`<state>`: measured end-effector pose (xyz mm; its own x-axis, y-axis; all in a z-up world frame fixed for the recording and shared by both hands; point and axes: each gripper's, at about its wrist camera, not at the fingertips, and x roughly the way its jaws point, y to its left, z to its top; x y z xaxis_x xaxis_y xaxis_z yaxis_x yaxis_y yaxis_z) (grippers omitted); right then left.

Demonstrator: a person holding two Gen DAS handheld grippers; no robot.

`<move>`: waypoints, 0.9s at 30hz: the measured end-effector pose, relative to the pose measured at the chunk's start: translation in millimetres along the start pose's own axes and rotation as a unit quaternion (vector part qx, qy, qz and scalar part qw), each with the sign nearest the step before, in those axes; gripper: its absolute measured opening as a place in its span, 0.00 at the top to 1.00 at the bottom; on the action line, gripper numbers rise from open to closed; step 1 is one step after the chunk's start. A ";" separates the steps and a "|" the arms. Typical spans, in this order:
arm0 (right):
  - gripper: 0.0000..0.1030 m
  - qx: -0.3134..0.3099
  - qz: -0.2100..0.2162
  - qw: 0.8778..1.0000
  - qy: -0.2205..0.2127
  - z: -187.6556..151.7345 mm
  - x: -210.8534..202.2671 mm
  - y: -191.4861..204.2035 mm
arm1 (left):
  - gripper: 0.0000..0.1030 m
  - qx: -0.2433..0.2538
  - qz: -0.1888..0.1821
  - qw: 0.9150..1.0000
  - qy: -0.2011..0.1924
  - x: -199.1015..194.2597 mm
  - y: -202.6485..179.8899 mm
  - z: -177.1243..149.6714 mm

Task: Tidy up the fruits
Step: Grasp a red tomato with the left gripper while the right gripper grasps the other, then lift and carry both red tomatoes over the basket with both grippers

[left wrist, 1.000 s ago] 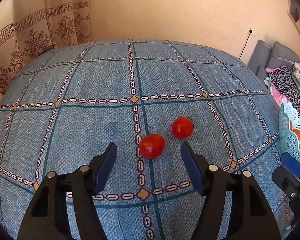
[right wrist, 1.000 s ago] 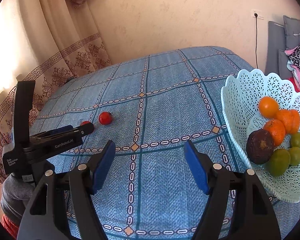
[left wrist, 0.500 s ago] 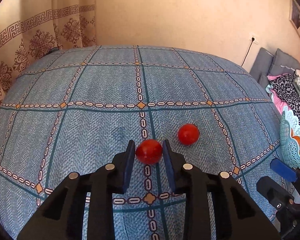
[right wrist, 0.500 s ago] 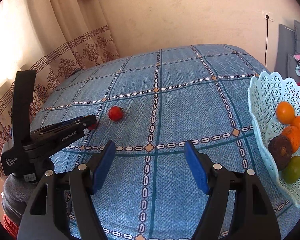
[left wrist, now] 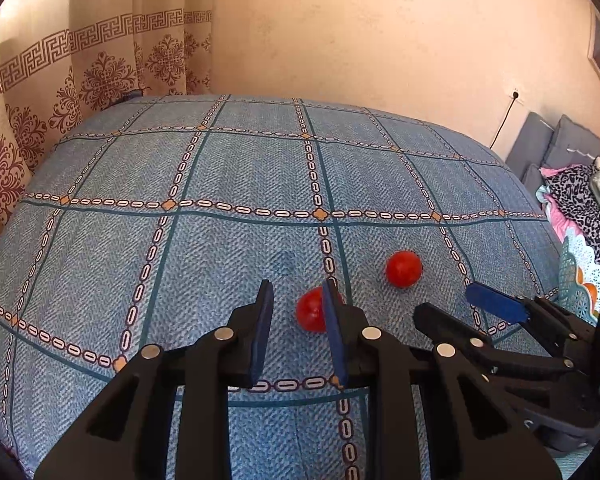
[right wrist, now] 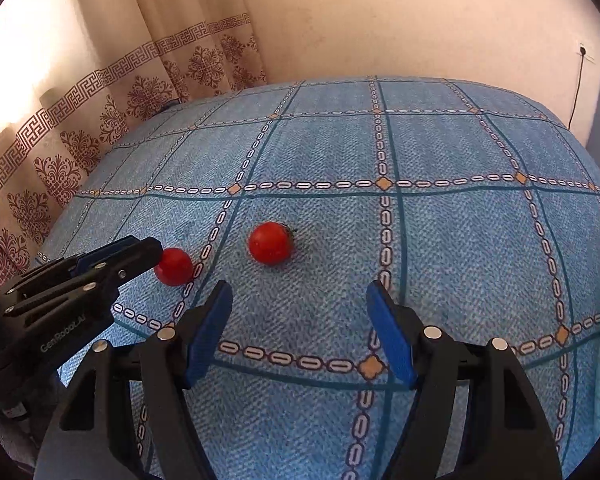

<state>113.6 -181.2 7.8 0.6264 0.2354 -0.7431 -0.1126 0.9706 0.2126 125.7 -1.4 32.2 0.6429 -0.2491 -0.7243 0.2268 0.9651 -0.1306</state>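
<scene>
Red near tomato [left wrist: 310,314] sits on the blue cloth [left wrist: 220,260] at the closed tips of the left gripper [left wrist: 297,286]; clamp unconfirmed. Right gripper [right wrist: 300,296] is empty, jaws apart and just narrowing, short of the far tomato [right wrist: 270,243]. Pickup stage; confirm hold before lifting.

2 round red tomatoes [left wrist: 403,269] [left wrist: 310,314] lie close together, apart, on the blue checked bedspread [left wrist: 228,168].

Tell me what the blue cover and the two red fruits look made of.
Blue cover: woven fabric, matte, by its herringbone texture and soft wrinkles. Red fruits: probably real tomatoes, smooth glossy skin with highlights; one shows a dark stem, though plastic cannot be ruled out.
</scene>
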 end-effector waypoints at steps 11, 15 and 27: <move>0.66 -0.016 0.001 1.000 0.013 26.4 27.7 10.3 | 0.75 -0.018 -0.006 1.000 0.003 -2.2 10.1 1.6; 0.72 -0.006 0.004 1.000 0.011 23.8 23.8 5.2 | 0.75 -0.033 -0.013 0.999 0.011 1.3 15.3 1.8; 0.72 0.046 -0.008 0.999 -0.004 -9.4 -13.1 -29.7 | 0.40 -0.057 -0.042 0.997 0.023 1.1 5.8 -4.3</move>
<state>101.4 -212.7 5.3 0.6339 0.2190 -0.7418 -0.0306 0.9654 0.2589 124.6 4.3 27.8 0.5908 -0.3274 -0.7374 0.1922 0.9448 -0.2655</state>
